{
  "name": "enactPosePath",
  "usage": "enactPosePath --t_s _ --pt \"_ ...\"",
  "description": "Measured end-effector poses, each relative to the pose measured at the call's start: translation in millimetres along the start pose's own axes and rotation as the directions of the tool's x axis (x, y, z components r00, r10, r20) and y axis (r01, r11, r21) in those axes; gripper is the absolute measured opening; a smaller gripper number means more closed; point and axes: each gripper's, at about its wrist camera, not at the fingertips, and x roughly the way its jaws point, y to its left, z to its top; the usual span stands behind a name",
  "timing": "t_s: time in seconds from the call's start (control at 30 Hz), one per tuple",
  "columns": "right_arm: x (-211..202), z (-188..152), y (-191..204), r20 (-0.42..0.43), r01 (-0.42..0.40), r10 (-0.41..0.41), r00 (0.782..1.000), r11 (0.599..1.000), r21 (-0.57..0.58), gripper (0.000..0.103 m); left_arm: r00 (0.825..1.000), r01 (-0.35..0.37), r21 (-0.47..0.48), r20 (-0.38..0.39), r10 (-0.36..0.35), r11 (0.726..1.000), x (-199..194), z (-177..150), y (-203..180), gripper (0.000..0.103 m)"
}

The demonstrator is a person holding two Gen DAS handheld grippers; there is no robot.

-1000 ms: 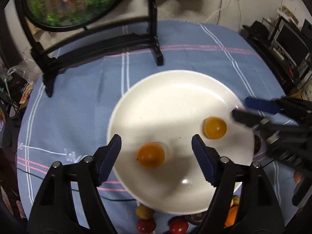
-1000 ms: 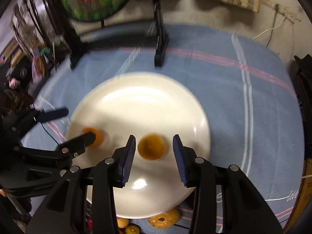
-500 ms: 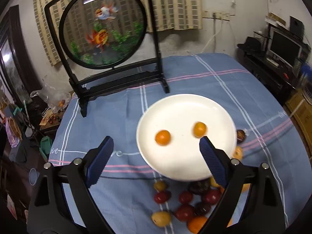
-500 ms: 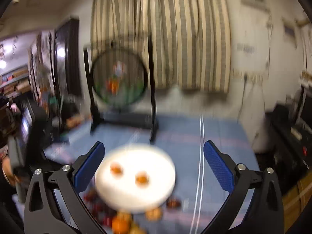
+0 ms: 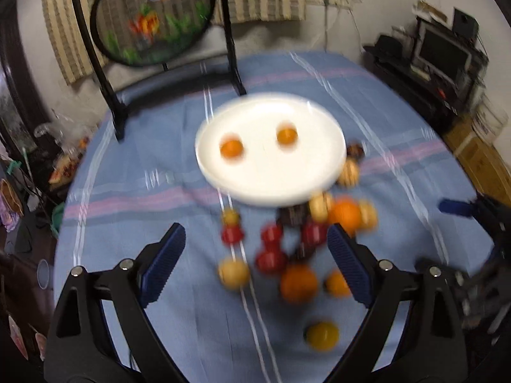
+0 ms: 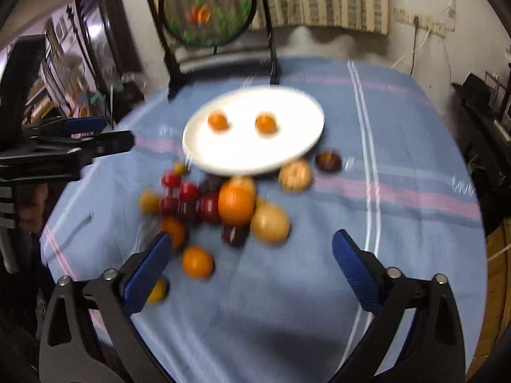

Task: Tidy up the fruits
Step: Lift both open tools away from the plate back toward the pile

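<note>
Both claws (image 5: 254,257) (image 6: 250,260) withdrew from plate (image 5: 271,188) | released (empty) | yellow fruit (image 5: 322,335) unobstructed only left view

Each view sits behind its own tongs and looks forward and steeply down along the two blue-padded fingers onto the bench (image 5: 134,210). The left wrist view frames the left tongs (image 5: 255,265) at its lower edge; the right tongs (image 5: 460,207) enter at its right margin. The right wrist view frames the right tongs (image 6: 252,271); the left tongs (image 6: 95,134) enter at its left margin. Both views stand back from the white plate (image 5: 271,188) (image 6: 242,162) and share it, the loose fruit pile (image 5: 287,239) (image 6: 223,210) and the round framed screen (image 5: 150,16) (image 6: 207,6) beyond. Both views are motion-blurred.
</note>
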Motion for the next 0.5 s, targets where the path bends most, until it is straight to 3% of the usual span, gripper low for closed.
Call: enactPosePath --t_s 0.07,0.2,0.4,0.43,0.47,0.5 --pt "9.6 -14.0 1.1 -0.044 0.004 -0.004 0.999 1.000 -0.002 0.082 0.997 0.049 0.032 -0.059 -0.047 0.998 4.2 -27.2 -10.8 0.092" --pt "16.5 -22.9 -3.1 -0.076 0.000 0.003 0.997 0.999 0.040 0.081 0.986 0.111 0.114 -0.139 -0.095 0.987 15.0 -67.9 -40.1 0.092" --pt "21.9 -19.1 7.8 -0.102 -0.020 0.020 0.995 1.000 0.003 0.081 0.972 0.154 0.097 -0.195 -0.133 0.983 38.4 -85.8 -55.1 0.089" --pt "23.9 -19.1 9.7 -0.105 -0.021 0.020 0.994 1.000 -0.002 0.081 0.971 0.154 0.096 -0.200 -0.133 0.983 40.5 -86.6 -56.7 0.085" --pt "26.9 -18.8 12.4 -0.108 -0.022 0.021 0.994 1.000 -0.008 0.081 0.968 0.157 0.092 -0.210 -0.135 0.983 44.6 -87.6 -57.6 0.070" --pt "29.7 -18.6 13.4 -0.111 -0.026 0.024 0.993 1.000 -0.011 0.081 0.964 0.163 0.080 -0.226 -0.141 0.983 50.4 -88.7 -57.3 0.047"
